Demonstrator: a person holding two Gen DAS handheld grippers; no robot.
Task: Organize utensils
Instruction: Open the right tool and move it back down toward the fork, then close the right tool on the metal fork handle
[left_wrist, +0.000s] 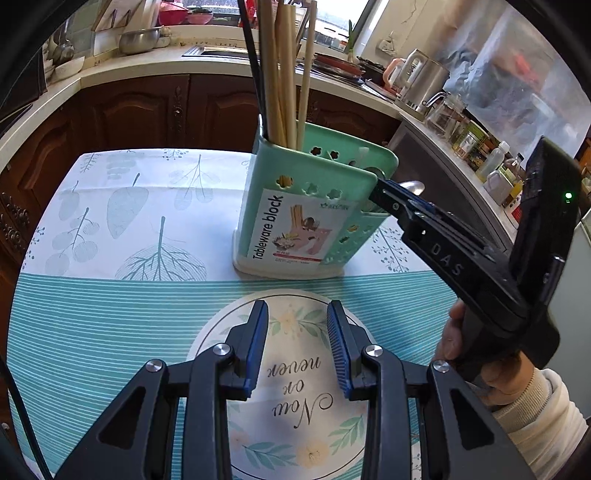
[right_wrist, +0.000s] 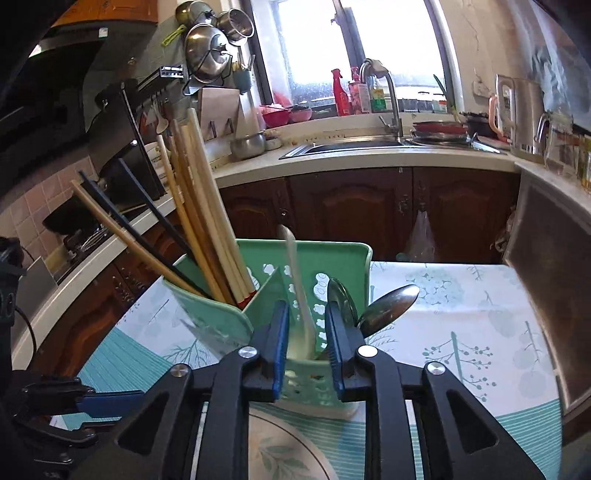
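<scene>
Right claw (right_wrist: 306, 332), angled down, jaws parted over holder (right_wrist: 221, 325); white spoon (right_wrist: 295, 280) between them, loose, handle toward twelve o'clock.

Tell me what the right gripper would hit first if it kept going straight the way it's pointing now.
Most likely the white spoon standing in the green utensil holder, which sits right between the right gripper and its open jaws. Depth is hard to judge; a metal spoon by one finger could touch first.

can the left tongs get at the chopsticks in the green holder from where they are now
Probably yes. The left tongs hover open and empty over the tablecloth, with nothing between them and the green holder. The chopsticks stand tall at the side away from the right tongs.
</scene>
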